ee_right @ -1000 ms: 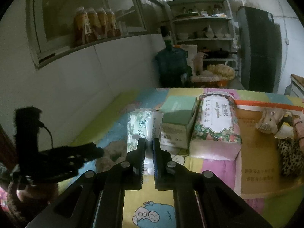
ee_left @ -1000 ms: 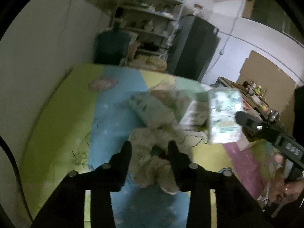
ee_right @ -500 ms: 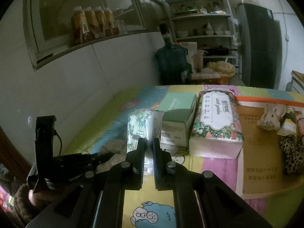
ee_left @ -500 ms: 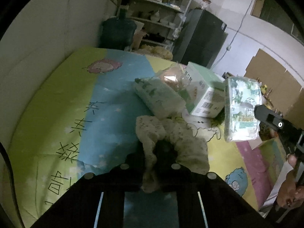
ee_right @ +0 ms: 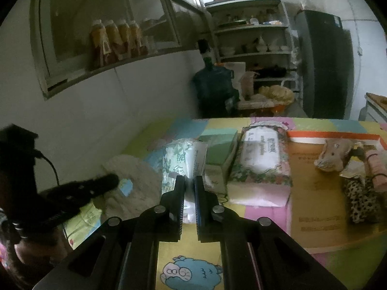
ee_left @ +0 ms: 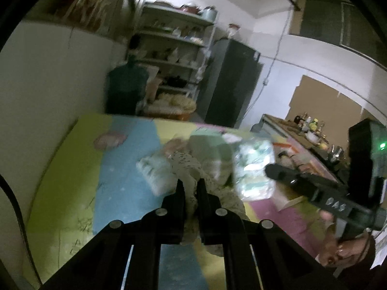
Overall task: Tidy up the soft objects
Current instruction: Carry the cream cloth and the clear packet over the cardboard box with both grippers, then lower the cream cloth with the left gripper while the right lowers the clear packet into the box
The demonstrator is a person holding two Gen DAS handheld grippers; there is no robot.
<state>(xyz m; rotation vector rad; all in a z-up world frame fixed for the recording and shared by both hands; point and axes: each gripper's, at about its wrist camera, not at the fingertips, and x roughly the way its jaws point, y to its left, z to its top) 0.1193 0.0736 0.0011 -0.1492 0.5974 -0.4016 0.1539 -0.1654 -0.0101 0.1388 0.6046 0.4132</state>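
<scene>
A: Cloth (ee_left: pixel 191 169), cream with dark speckles, is hanging pinched between the narrowed jaws of the left gripper (ee_left: pixel 190 186), bunching up above the fingertips and trailing down below them over the mat (ee_left: pixel 60 181).

B: And the right gripper (ee_right: pixel 189 181)?

A: It is clamping the clear edge of a green-printed tissue pack (ee_right: pixel 179 162), jaws nearly together, the pack standing up just past the fingertips. In the left view that same pack (ee_left: pixel 254 169) is floating blurred, just right of the cloth.

B: What is crowding around them?

A: In the right view, a green box (ee_right: pixel 220 145) is sitting right behind the pack, touching a floral tissue pack (ee_right: pixel 261 159) beside it. Further right, a flat cardboard sheet (ee_right: pixel 312 181) is carrying a small plush toy (ee_right: pixel 333 154) and a leopard-print pouch (ee_right: pixel 362 200). A second soft pack (ee_left: pixel 154 171) is lying on the mat just left of the cloth in the left view.

B: Anything one camera is catching that the other is missing?

A: The right view is showing the cloth (ee_right: pixel 135 176) as a round pale piece with a hole, held up beside the pack by the left gripper (ee_right: pixel 113 181), whose tip is dark and hard to read there. It is also showing bottles (ee_right: pixel 116 41) behind cabinet glass. The left view is blurred, but it is showing a cluttered counter (ee_left: pixel 309 133) at the far right. Both are showing a water jug (ee_right: pixel 212 89), shelves (ee_right: pixel 251 31) and a dark fridge (ee_right: pixel 324 65) at the back.
</scene>
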